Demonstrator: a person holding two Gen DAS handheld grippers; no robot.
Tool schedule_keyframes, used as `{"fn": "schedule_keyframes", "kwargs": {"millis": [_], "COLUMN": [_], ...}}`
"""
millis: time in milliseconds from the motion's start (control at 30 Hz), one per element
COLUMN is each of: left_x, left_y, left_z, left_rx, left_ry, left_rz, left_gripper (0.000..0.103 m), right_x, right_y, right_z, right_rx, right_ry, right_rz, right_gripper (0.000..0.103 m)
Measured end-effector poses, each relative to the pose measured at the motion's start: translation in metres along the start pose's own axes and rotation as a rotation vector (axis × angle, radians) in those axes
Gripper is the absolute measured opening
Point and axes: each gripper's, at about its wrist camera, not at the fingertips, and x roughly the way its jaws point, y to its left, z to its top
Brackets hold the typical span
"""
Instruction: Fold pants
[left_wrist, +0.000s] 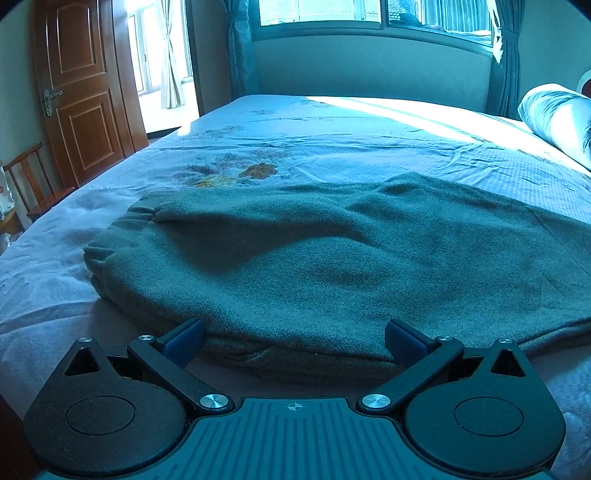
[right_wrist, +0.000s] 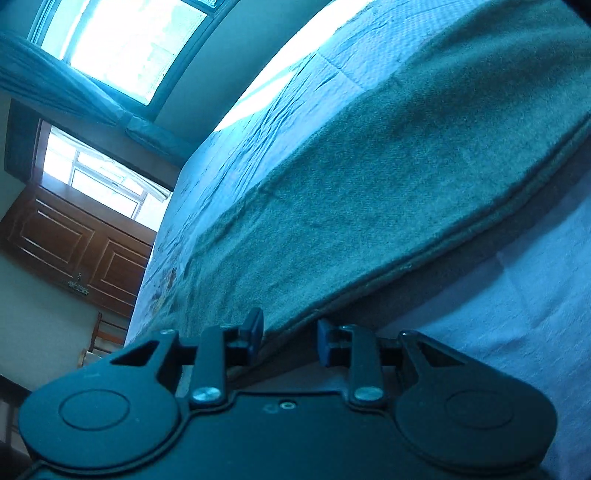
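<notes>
Dark green fleece pants (left_wrist: 314, 258) lie flat on the bed, elastic waistband at the left (left_wrist: 122, 229). My left gripper (left_wrist: 293, 341) is open wide at the pants' near edge, its blue pads on either side of the folded hem, not closed on it. In the right wrist view the camera is rolled sideways; the pants (right_wrist: 388, 192) stretch away along the bed. My right gripper (right_wrist: 290, 341) is partly open, its fingers straddling the pants' near seam edge with a gap between pads and cloth.
The bed (left_wrist: 332, 129) has a light blue floral sheet. A rolled pillow (left_wrist: 557, 118) lies at the far right. A wooden door (left_wrist: 81, 92) and a chair (left_wrist: 33, 181) stand to the left of the bed. A window and curtains are behind.
</notes>
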Motion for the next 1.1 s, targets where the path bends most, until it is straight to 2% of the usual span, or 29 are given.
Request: {"fn": "schedule_keyframes", "kwargs": {"millis": [33,67,167,200,267,333,367,433,467,567,633,767,967,1100], "left_x": [-0.001,-0.001,-0.002,-0.002,-0.001,0.0,0.0,-0.002,-0.002,-0.004,0.0,0.015,0.038,0.059], "left_y": [0.0,0.0,0.001,0.002,0.002,0.001,0.001,0.002,0.004,0.009,0.013,0.022,0.064,0.087], "left_z": [0.0,0.0,0.0,0.0,-0.001,-0.001,0.0,0.001,0.002,0.004,0.008,0.022,0.038,0.042], "left_rx": [0.0,-0.002,0.002,0.003,0.004,0.007,0.012,0.012,0.009,0.002,-0.005,0.009,-0.007,0.001], "left_ry": [0.0,0.001,0.0,0.001,0.004,0.008,0.008,0.002,0.001,-0.022,-0.032,-0.029,-0.026,-0.002], "left_rz": [0.0,-0.002,-0.003,-0.004,-0.004,-0.002,0.0,0.0,0.002,0.017,0.029,0.066,0.154,0.194], "left_gripper": [0.103,0.103,0.103,0.103,0.103,0.103,0.103,0.103,0.103,0.103,0.103,0.103,0.103,0.103], "right_x": [0.003,0.002,-0.02,-0.022,-0.009,0.0,-0.003,-0.016,-0.026,-0.048,-0.047,-0.004,0.107,0.161], "right_y": [0.0,0.005,0.029,0.029,0.017,0.004,0.005,0.012,0.018,0.038,0.052,0.092,0.153,0.188], "right_z": [0.0,-0.002,-0.015,-0.018,-0.019,-0.018,-0.016,-0.014,-0.015,-0.019,-0.015,-0.003,-0.001,-0.017], "right_rx": [-0.007,-0.05,-0.221,-0.229,-0.213,-0.166,-0.153,-0.159,-0.207,-0.39,-0.478,-0.658,-0.834,-0.913], "right_ry": [-0.002,-0.003,-0.079,-0.08,-0.02,0.0,0.008,0.012,-0.004,-0.078,-0.106,-0.111,0.026,0.121], "right_rz": [-0.009,-0.033,-0.031,-0.036,-0.11,-0.099,-0.084,-0.094,-0.115,-0.176,-0.177,-0.167,-0.105,-0.042], "right_gripper": [0.003,0.0,0.0,0.0,0.0,0.0,0.001,0.016,0.027,0.028,0.028,0.028,0.029,0.026]}}
